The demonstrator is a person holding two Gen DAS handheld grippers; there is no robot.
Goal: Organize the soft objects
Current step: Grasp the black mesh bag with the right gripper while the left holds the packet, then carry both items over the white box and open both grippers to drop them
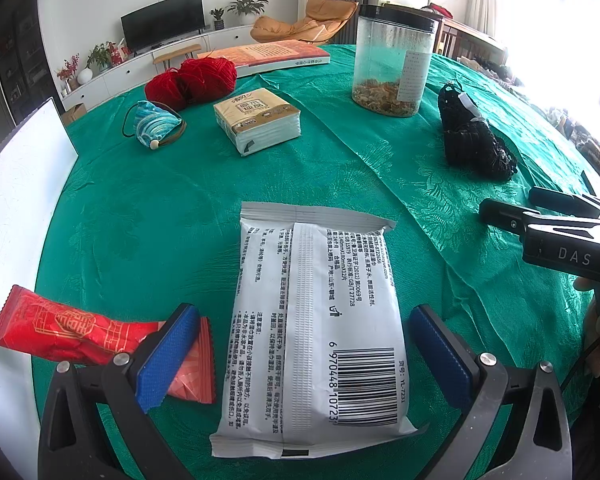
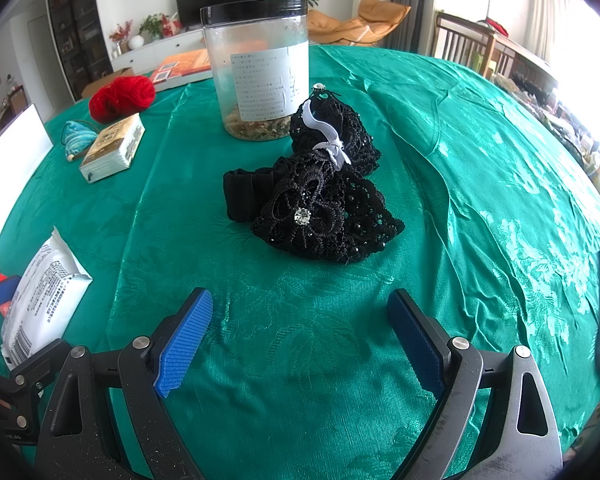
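Jaws wide on both grippers: your left gripper (image 1: 304,356) straddles the pack (image 1: 316,332), long axis running straight ahead; your right gripper (image 2: 300,340) faces the lace (image 2: 320,200) ahead, apart.

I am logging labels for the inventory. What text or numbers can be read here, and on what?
"6 970448 10723" under the barcode on the white wipes pack; a last digit is cut off.
"YL-T231" beside that barcode.
"DAS" on the right gripper's body.
The pack's Chinese small print is too small to read.
The tissue pack has Chinese characters, too blurred.
The jar label is illegible.
The book spine is too small.
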